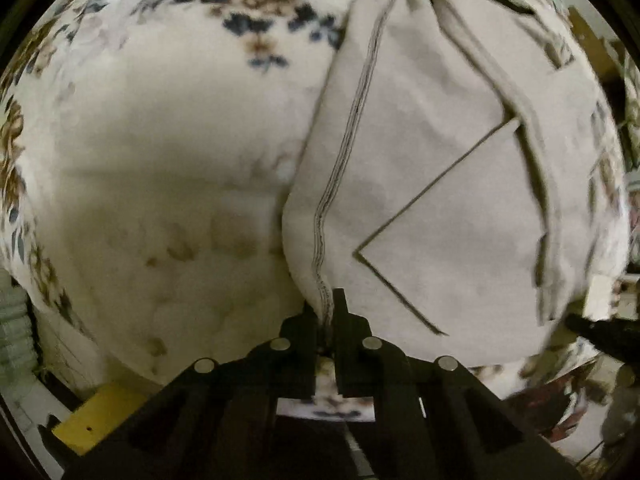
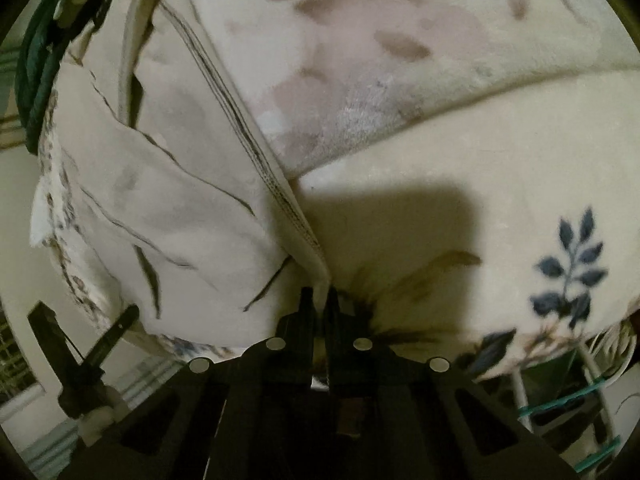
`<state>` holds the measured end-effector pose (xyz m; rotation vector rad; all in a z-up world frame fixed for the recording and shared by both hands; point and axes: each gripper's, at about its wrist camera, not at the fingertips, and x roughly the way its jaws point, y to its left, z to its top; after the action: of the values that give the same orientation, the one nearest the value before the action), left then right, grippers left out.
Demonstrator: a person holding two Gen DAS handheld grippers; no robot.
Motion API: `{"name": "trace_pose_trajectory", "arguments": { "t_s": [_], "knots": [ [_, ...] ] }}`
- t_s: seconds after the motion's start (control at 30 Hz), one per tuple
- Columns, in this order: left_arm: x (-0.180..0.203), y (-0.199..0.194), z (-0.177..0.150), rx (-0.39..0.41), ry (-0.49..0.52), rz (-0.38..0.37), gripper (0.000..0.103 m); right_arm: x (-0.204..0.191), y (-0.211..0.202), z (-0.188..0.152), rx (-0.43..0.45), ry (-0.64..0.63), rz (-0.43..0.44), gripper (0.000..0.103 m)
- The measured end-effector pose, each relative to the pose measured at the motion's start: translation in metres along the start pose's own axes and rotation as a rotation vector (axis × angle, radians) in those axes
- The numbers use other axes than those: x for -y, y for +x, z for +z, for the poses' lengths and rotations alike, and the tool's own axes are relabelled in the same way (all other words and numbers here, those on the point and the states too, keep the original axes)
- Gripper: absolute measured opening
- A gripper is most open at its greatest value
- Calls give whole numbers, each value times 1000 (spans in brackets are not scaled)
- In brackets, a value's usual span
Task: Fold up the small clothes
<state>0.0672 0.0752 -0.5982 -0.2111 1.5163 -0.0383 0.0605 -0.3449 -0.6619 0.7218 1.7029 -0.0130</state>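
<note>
A small beige garment point(image 1: 432, 184) with dark stitched seams and an angled pocket flap lies on a floral blanket point(image 1: 168, 152). My left gripper point(image 1: 326, 312) is shut on the garment's stitched hem at its near edge. In the right wrist view the same garment point(image 2: 168, 208) is wrinkled and lies to the left. My right gripper point(image 2: 318, 300) is shut on the garment's hemmed corner. The left gripper's black body point(image 2: 80, 356) shows at the lower left of the right wrist view.
The blanket point(image 2: 480, 184) is cream with blue and brown leaves. A yellow block point(image 1: 96, 416) sits below the bed edge at lower left. A white wire rack with teal bands point(image 2: 576, 404) stands at lower right. A dark green cloth point(image 2: 36, 64) hangs at far left.
</note>
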Motion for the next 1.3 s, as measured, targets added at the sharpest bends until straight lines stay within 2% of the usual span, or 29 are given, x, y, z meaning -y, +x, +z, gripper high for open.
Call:
{"name": "trace_pose_trajectory", "arguments": {
  "t_s": [0.27, 0.4, 0.47, 0.6, 0.7, 0.73, 0.77, 0.8, 0.83, 0.87, 0.9, 0.93, 0.97, 1.03, 1.2, 1.27, 1.3],
  "knots": [
    [-30, -81, 17, -8, -196, -158, 4, -10, -75, -1, 24, 44, 179, 3],
    [-31, -106, 64, 29, -231, -215, 4, -25, -120, 31, 77, 31, 259, 3],
    [-29, -108, 92, 61, -227, -246, 4, -35, -135, 54, 120, 24, 267, 3],
    [18, -79, 174, 130, -184, -261, 5, -50, -153, 114, 205, 31, 255, 3],
    [23, -54, 229, 133, -184, -313, 9, -55, -155, 163, 257, 68, 234, 4],
    [23, -52, 235, 132, -188, -319, 9, -56, -154, 176, 271, 93, 230, 4],
    [19, -50, 245, 133, -196, -321, 11, -56, -153, 187, 276, 124, 241, 5],
    [14, -54, 248, 140, -204, -313, 15, -54, -154, 195, 274, 146, 252, 11],
    [14, -54, 251, 148, -211, -313, 21, -52, -157, 201, 274, 155, 254, 26],
    [6, -57, 250, 160, -223, -321, 29, -52, -162, 204, 289, 150, 256, 36],
    [2, -57, 247, 165, -228, -324, 36, -53, -165, 204, 305, 141, 248, 53],
    [-2, -58, 244, 168, -227, -317, 51, -52, -171, 202, 322, 128, 228, 59],
    [-5, -58, 242, 172, -222, -309, 57, -54, -172, 200, 330, 110, 199, 59],
    [-8, -56, 237, 163, -180, -277, 57, -55, -172, 197, 319, 71, 165, 59],
    [13, -25, 242, 121, -56, -164, 57, -63, -148, 200, 268, 2, 102, 59],
    [27, -13, 242, 131, -11, -140, 50, -70, -134, 203, 249, -23, 80, 57],
    [36, -9, 242, 147, 19, -131, 37, -73, -129, 204, 249, -34, 74, 39]
  ]
}}
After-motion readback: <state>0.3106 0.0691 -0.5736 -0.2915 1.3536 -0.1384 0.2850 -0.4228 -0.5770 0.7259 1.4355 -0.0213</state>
